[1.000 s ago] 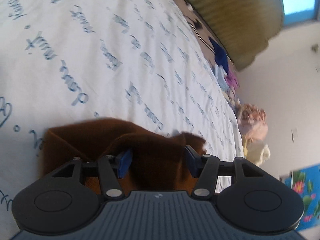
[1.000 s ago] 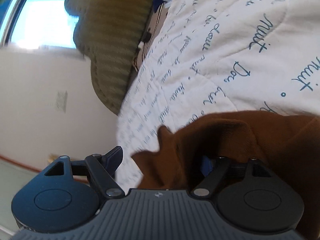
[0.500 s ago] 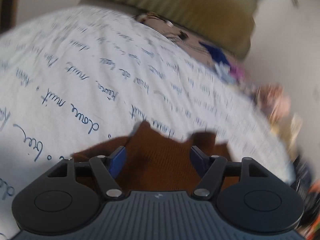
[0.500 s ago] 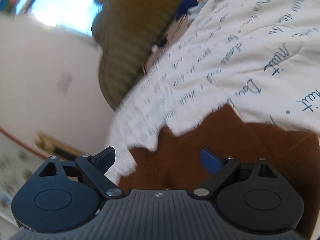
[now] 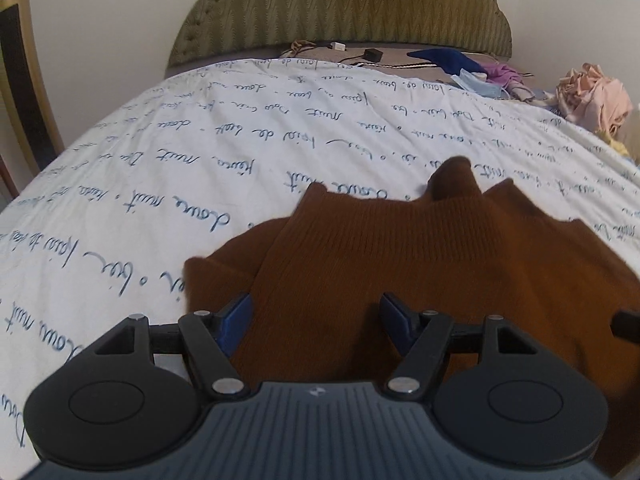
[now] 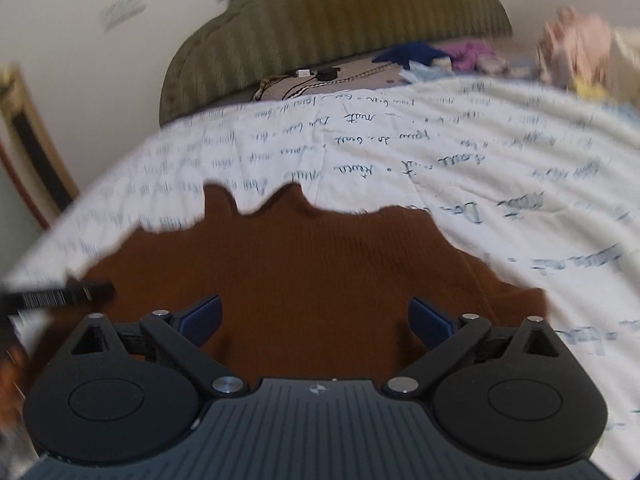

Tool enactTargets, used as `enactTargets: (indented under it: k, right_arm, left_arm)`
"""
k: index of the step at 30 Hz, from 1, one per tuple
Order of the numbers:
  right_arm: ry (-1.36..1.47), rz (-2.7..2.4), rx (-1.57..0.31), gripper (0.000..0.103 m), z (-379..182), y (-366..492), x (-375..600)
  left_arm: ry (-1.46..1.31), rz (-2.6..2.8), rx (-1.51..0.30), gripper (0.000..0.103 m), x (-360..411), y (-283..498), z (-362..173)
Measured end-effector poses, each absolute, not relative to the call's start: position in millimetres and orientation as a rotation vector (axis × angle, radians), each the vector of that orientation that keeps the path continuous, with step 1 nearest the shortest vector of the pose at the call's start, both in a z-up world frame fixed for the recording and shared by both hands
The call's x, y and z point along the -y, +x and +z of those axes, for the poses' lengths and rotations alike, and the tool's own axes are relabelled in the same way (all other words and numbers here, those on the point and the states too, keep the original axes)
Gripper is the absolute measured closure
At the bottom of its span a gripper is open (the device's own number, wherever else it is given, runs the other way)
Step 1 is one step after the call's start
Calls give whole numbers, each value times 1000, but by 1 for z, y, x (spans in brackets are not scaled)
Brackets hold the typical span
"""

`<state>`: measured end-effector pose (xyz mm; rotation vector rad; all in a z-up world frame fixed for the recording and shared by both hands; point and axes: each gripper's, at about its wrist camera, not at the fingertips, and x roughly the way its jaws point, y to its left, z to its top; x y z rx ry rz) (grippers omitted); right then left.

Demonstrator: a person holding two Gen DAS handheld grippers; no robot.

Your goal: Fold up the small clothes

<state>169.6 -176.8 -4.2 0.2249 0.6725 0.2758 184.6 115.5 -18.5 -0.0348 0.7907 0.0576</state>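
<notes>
A brown knit garment [image 5: 400, 256] lies rumpled on the white bedspread with blue script [image 5: 200, 152]; it also shows in the right wrist view [image 6: 312, 272]. My left gripper [image 5: 316, 316] is open, its blue-padded fingers spread just above the garment's near left part, holding nothing. My right gripper [image 6: 316, 320] is open wide over the garment's near edge, holding nothing. A tip of the other gripper shows at the left edge of the right wrist view [image 6: 60, 296] and at the right edge of the left wrist view [image 5: 626, 324].
An olive padded headboard [image 5: 340, 4] stands at the far end. A pile of clothes, dark blue [image 5: 444, 58], purple and pink [image 5: 592, 92], lies at the far right of the bed. A charger and cable [image 5: 372, 55] lie near the headboard.
Both grippers swung from a sideways tilt to level and pulled back a little. The right gripper let go of the brown fabric and opened wide. The garment now lies flatter.
</notes>
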Motion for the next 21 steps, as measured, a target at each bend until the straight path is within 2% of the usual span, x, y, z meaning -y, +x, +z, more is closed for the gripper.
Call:
enactTargets:
  k: [8, 15, 18, 21]
  right_arm:
    - [-130, 137, -661, 0, -30, 134, 156]
    - [-31, 124, -627, 0, -44, 123, 169]
    - [-52, 113, -588, 0, -49, 118, 165]
    - [-41, 110, -558, 0, -53, 115, 166]
  left_arm:
    - [14, 80, -758, 24, -114, 156, -32]
    - [97, 74, -686, 15, -112, 120, -39]
    - [64, 39, -671, 15, -123, 109, -44]
    - [15, 21, -662, 10, -135, 101, -49]
